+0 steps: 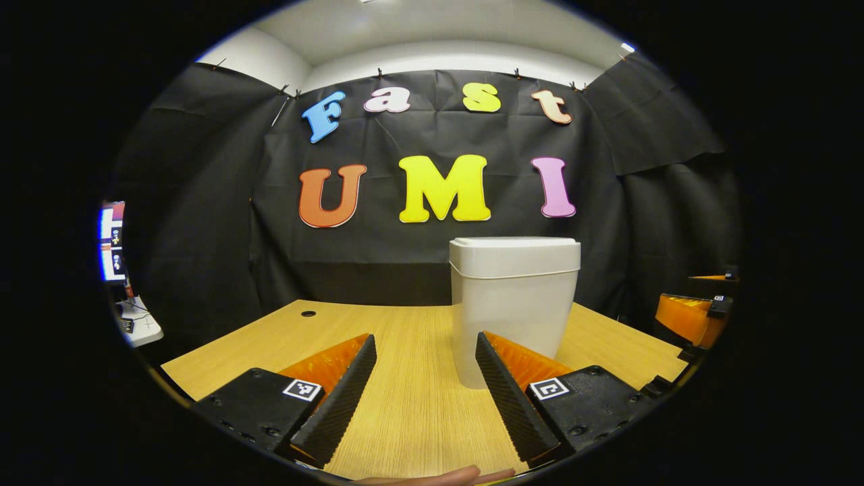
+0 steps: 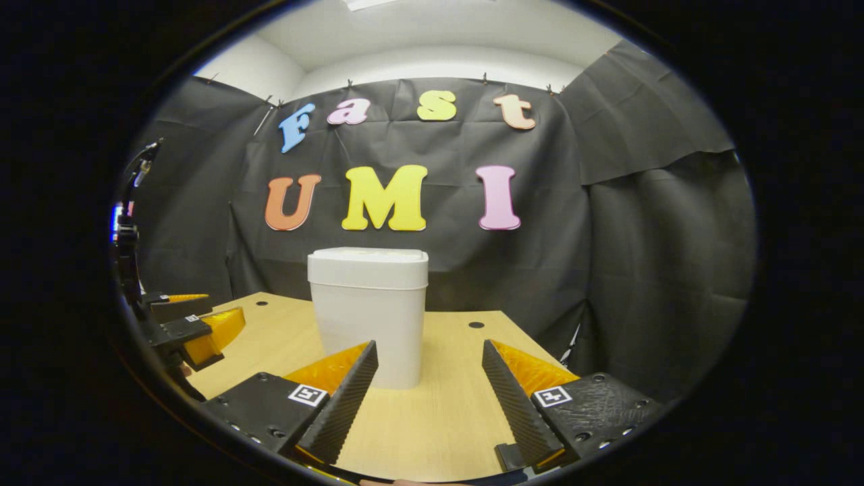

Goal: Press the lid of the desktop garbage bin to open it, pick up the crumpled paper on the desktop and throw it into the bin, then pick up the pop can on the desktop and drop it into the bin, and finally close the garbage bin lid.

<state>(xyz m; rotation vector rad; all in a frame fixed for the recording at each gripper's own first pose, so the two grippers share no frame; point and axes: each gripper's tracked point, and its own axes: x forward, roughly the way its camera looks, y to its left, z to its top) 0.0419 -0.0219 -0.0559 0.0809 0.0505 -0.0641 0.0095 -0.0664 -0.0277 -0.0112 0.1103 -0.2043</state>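
Ahead of my left jaws (image 1: 425, 388), just beyond and a little toward their right finger, stands the white plastic garbage bin with a flat press-down lid (image 1: 513, 304), upright on the pale wood-grain tabletop (image 1: 378, 337). From my right jaws (image 2: 430, 395) the same bin (image 2: 368, 310) sits ahead and toward their left finger. Both pairs of jaws are spread wide with nothing between them. The lid (image 1: 514, 248) is down, so pressing it is the step in hand. I judge the bin light, hollow and smooth-walled, so a sideways shove could slide or tip it; I would press straight down on the lid's top rather than grip the walls. I cannot see the crumpled paper or the pop can from here.
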